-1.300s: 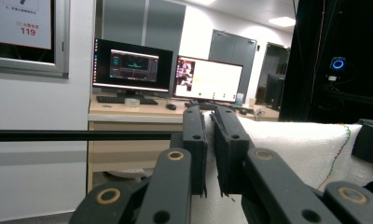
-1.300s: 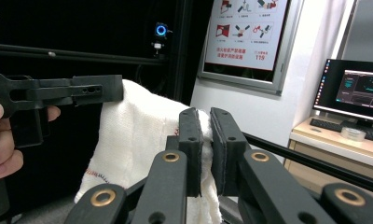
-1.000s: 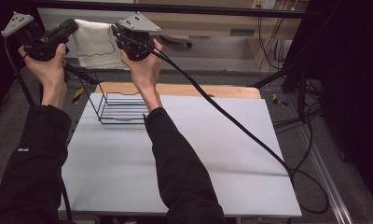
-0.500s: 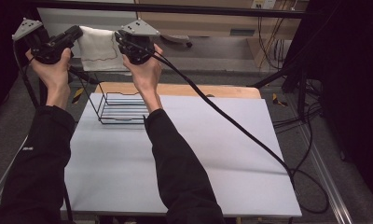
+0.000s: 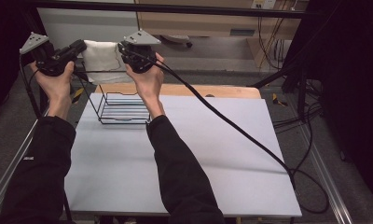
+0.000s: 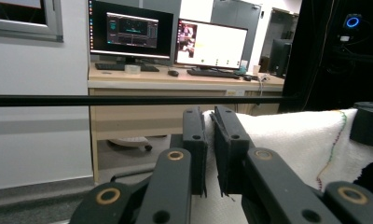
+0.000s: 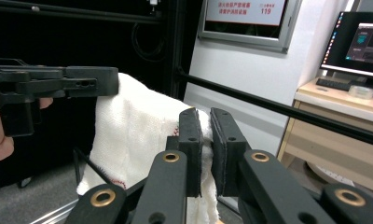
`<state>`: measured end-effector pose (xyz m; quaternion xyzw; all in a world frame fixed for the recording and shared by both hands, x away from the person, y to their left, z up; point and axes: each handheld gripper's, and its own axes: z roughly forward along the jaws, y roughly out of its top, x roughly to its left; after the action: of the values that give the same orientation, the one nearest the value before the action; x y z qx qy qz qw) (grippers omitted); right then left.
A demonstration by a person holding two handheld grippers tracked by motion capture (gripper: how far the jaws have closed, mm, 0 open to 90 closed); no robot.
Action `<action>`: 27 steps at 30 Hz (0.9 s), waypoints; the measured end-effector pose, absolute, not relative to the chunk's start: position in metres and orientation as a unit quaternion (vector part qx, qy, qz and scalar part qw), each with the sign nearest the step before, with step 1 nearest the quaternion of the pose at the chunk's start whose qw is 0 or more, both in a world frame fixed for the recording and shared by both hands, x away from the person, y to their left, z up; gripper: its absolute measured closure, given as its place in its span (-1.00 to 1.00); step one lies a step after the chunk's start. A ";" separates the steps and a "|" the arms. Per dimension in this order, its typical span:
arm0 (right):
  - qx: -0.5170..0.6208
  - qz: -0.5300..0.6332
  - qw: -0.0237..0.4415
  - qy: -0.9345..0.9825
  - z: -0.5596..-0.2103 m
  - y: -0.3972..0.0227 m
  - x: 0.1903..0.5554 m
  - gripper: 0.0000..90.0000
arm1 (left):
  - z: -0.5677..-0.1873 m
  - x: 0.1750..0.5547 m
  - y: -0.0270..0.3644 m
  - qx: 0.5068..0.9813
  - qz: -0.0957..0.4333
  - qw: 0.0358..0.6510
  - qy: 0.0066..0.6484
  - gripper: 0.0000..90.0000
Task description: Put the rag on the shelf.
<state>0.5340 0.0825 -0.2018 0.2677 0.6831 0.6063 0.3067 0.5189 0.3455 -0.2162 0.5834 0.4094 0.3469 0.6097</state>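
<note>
Left gripper (image 5: pixel 79 46) and right gripper (image 5: pixel 124 50) each pinch a top corner of the white towel (image 5: pixel 100 59). Wire rack (image 5: pixel 121 106) sits at 6 o'clock beneath. Risk: thin pinch slips, towel drops askew.

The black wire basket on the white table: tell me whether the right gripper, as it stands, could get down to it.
Probably yes, though not freely. The black wire basket sits open-topped just below the right gripper, with nothing between. But that gripper is shut on the white cloth, which the left gripper also clamps, so both would have to descend together.
</note>
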 end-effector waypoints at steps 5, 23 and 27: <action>0.265 0.605 0.301 0.687 -0.209 0.082 0.530 0.86 | -0.223 0.512 0.348 0.587 0.346 0.610 0.405 0.86; 0.253 0.599 0.293 0.701 -0.215 0.078 0.517 0.86 | -0.231 0.497 0.350 0.603 0.337 0.606 0.394 0.85; 0.245 0.593 0.294 0.708 -0.218 0.077 0.512 0.86 | -0.234 0.493 0.351 0.610 0.335 0.600 0.394 0.85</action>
<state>0.5122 0.0774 -0.2176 0.2453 0.7084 0.5931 0.2936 0.4930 0.3506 -0.2344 0.6104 0.3937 0.3353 0.6000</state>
